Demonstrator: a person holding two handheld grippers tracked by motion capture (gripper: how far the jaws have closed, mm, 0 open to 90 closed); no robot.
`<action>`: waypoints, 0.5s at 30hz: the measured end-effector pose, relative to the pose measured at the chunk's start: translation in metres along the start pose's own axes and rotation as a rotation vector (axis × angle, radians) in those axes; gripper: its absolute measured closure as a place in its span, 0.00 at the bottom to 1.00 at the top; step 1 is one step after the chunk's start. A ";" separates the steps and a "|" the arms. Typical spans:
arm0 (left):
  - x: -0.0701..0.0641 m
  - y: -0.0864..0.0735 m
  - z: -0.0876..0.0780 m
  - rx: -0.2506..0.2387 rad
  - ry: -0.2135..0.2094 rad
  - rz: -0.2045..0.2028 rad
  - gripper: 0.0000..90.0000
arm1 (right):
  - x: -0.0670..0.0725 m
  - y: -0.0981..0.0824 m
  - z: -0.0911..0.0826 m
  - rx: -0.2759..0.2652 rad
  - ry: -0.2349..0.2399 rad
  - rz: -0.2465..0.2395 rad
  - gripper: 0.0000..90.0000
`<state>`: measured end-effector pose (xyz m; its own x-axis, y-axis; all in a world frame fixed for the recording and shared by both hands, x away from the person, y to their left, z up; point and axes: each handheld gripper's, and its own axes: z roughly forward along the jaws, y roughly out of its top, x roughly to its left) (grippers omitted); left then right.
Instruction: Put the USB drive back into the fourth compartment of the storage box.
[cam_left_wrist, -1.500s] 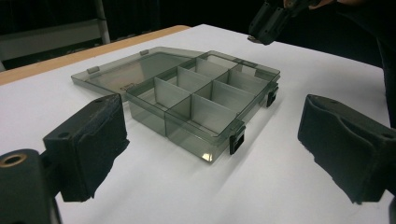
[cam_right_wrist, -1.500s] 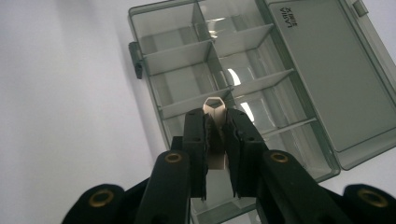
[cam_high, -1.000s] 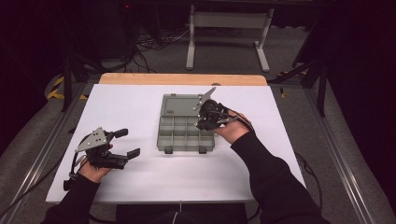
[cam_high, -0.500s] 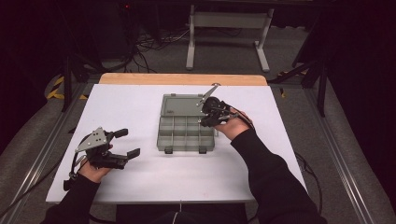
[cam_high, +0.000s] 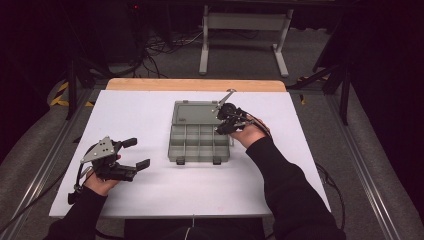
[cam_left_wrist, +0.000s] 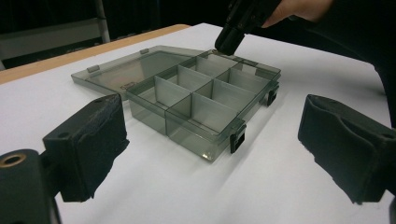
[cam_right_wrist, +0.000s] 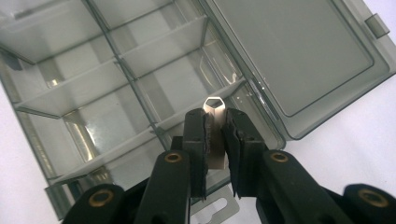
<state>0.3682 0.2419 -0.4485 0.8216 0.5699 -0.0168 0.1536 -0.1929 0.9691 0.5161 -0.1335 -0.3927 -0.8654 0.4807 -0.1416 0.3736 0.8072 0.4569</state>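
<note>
Here, the right gripper clamped a small metal piece over the open organizer box; the left gripper gaped beside it.

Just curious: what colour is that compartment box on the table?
Smoky translucent grey box, with black latches; clearest in the left gripper view.

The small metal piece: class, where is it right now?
The metal piece sits clamped in the right gripper, over the organiser box, at its compartment beside the hinge.
</note>
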 end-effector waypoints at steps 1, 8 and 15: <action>0.000 0.000 0.000 0.000 -0.001 -0.006 0.10 | 0.000 0.000 0.001 0.003 -0.001 0.001 0.88; 0.000 0.000 0.000 0.001 0.001 -0.003 0.10 | -0.005 -0.002 0.007 0.022 -0.001 0.015 0.88; 0.000 0.000 0.000 0.002 0.001 -0.012 0.10 | -0.007 -0.004 0.013 0.028 0.007 0.028 0.88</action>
<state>0.3678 0.2420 -0.4485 0.8188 0.5734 -0.0284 0.1648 -0.1874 0.9683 0.5252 -0.1360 -0.4055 -0.8565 0.5012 -0.1232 0.4072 0.8028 0.4355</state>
